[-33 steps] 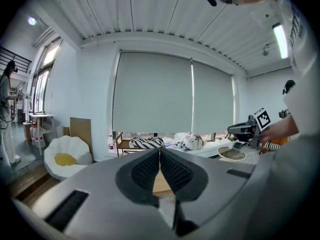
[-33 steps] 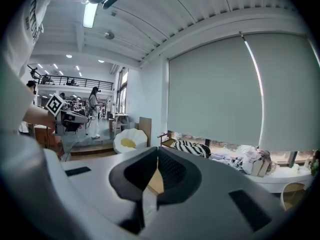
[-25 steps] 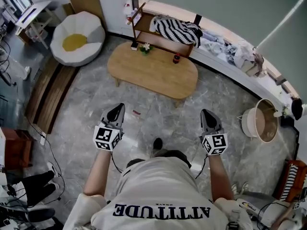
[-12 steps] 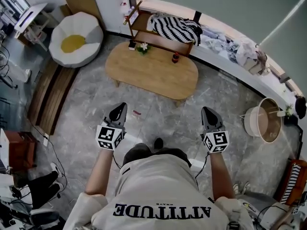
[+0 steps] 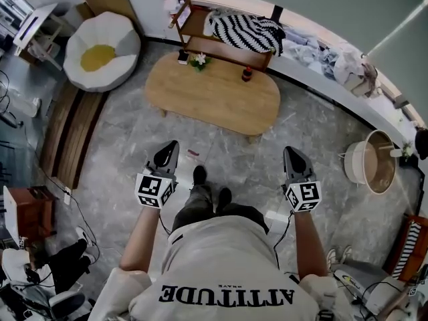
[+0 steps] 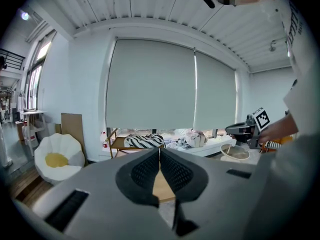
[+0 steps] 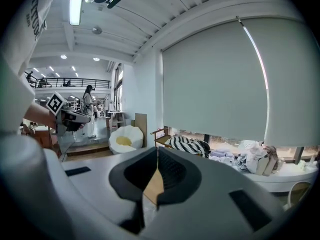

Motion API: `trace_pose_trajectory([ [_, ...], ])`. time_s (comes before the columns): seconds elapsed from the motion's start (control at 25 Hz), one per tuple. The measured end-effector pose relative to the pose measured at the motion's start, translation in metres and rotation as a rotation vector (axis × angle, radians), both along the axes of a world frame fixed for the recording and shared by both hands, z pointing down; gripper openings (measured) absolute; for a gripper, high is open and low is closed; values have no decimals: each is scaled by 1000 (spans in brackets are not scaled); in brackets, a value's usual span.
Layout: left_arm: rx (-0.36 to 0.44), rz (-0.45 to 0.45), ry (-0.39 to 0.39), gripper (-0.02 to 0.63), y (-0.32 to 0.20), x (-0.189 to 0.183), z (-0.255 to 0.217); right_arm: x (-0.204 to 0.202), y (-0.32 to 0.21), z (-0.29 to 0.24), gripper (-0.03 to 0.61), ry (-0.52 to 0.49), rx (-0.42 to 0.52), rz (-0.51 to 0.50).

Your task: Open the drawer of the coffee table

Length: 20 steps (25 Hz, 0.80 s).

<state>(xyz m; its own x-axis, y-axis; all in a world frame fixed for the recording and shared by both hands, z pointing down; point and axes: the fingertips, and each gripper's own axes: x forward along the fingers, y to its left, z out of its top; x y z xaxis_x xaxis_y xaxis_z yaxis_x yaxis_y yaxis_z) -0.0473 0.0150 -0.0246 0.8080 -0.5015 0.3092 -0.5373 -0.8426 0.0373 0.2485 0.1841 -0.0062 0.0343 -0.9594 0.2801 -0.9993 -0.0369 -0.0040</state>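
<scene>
now | shirt (image 5: 227,259): "attitude" | left tongs (image 5: 171,144), right tongs (image 5: 289,150) closed | coffee table (image 5: 214,95) ahead

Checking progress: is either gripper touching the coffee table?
No, the left gripper and right gripper are both over the floor, short of the coffee table.

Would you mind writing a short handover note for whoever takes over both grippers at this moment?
Left gripper: shut, empty, held over the floor on the near side of the table.
Right gripper: shut, empty, also short of the table.
Coffee table: oval and wooden, ahead between the two grippers. A small flower pot and a small dark object stand near its far edge.
Drawer: not visible in any view.
Done: nothing yet; the table is untouched.
Left: move closer, find the drawer front, open a gripper's jaws, grip and pull it out.
</scene>
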Motion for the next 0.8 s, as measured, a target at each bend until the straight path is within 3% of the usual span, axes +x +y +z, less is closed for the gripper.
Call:
trace_pose_trajectory([
  [0.8,-101,152,-55,21,-120,26,95,-15,-94,78,18,-60,-119,140],
])
